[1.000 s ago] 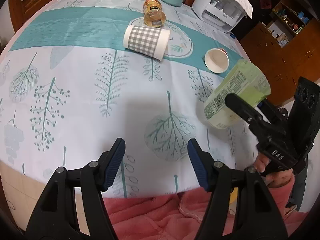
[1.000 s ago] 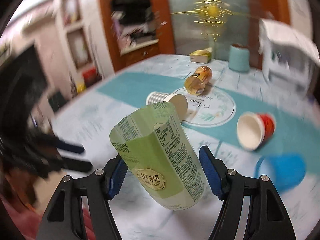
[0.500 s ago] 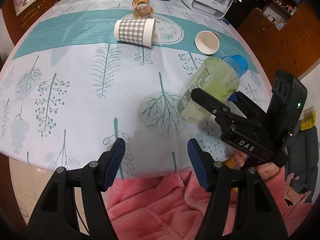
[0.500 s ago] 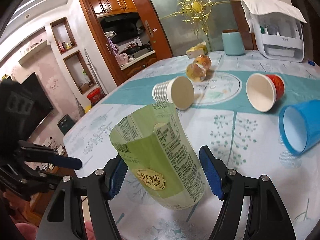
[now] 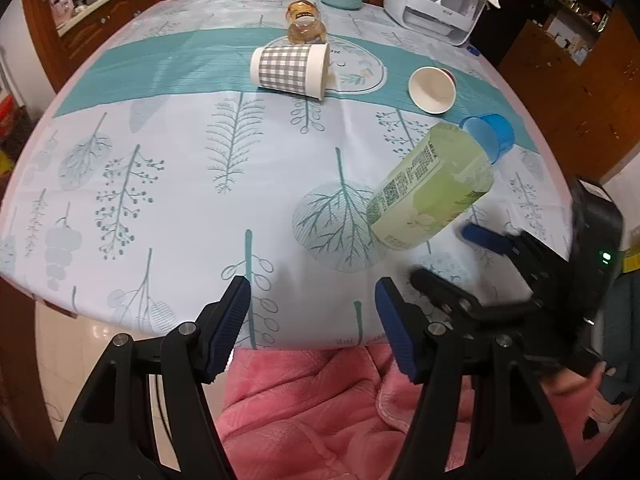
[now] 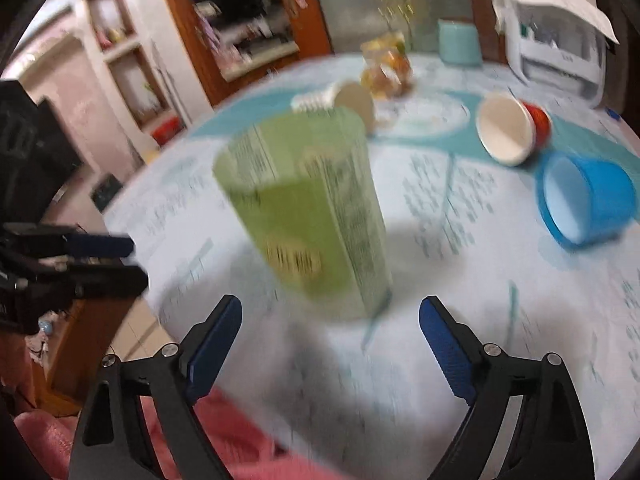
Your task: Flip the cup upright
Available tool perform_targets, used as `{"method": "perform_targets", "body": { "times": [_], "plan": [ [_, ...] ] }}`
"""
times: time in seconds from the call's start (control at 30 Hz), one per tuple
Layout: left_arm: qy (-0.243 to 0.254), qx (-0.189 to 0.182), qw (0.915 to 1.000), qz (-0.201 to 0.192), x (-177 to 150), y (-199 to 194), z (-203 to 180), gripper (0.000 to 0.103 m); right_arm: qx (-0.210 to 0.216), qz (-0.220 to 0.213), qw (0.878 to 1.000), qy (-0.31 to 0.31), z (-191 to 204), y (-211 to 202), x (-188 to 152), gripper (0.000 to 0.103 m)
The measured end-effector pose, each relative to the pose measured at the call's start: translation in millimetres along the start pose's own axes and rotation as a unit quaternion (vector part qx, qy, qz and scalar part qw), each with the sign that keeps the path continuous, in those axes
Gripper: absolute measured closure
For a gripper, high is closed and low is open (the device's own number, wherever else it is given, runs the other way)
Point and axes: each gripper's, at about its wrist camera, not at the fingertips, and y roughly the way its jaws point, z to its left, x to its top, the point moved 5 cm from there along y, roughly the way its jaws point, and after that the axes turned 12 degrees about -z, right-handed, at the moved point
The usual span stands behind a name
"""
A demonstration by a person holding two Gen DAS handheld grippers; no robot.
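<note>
Green cup [image 6: 308, 216]: stands on the near right part of the tabletop [image 5: 180, 168], wider end up and narrow base down, so it looks upright; the right view is blurred, and whether it leans slightly I cannot tell.
Right hand-held gripper [image 6: 330, 330]: spread wide, fingers apart from the cup on both sides and just short of it, holding nothing; a judgement: it has let go because the cup can stand alone.
Left hand-held gripper [image 5: 312, 312]: spread and empty over the near tabletop edge, well apart from the cup, probably idle.
Other cups: blue cup [image 5: 490, 134] just beyond the green one, red cup [image 6: 512, 128] and checked cup [image 5: 290, 70] farther off, all on their sides.
Jar [image 5: 304, 24]: lying beyond the checked cup.
</note>
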Motion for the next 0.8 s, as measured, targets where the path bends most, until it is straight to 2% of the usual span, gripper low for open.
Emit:
{"method": "perform_targets", "body": {
  "times": [0.1, 0.2, 0.27, 0.37, 0.5, 0.63, 0.77, 0.8],
  "plan": [
    [0.0, 0.011, 0.9998, -0.015, 3, -6, -4, 0.041, -0.015, 0.06, 0.998, 0.03, -1, -13, -9, 0.01],
    [0.004, 0.019, 0.9993, -0.031, 10, -15, -9, 0.041, -0.004, 0.083, 0.994, 0.065, -4, -35, -7, 0.01],
    [0.001, 0.025, 0.9989, -0.04, 16, -22, -13, 0.041, -0.009, 0.07, 0.994, 0.089, -6, -55, 1, 0.01],
    [-0.002, 0.047, 0.998, -0.041, 25, -28, -16, 0.041, -0.038, 0.053, 0.993, 0.098, -8, -83, 15, 0.01],
    [-0.007, 0.04, 0.9977, -0.055, 35, -35, -26, 0.041, -0.069, 0.002, 0.994, 0.086, -5, -116, 40, 0.01],
    [0.002, 0.04, 0.9966, -0.073, 42, -41, -36, 0.041, -0.102, -0.021, 0.991, 0.08, -5, -132, 53, 0.009],
    [0.005, 0.041, 0.9961, -0.078, 47, -46, -46, 0.04, -0.106, -0.031, 0.99, 0.083, -4, -140, 63, 0.006],
    [0.007, 0.042, 0.996, -0.079, 48, -47, -47, 0.033, -0.107, -0.033, 0.99, 0.082, -2, -140, 65, 0.005]
  ]
}}
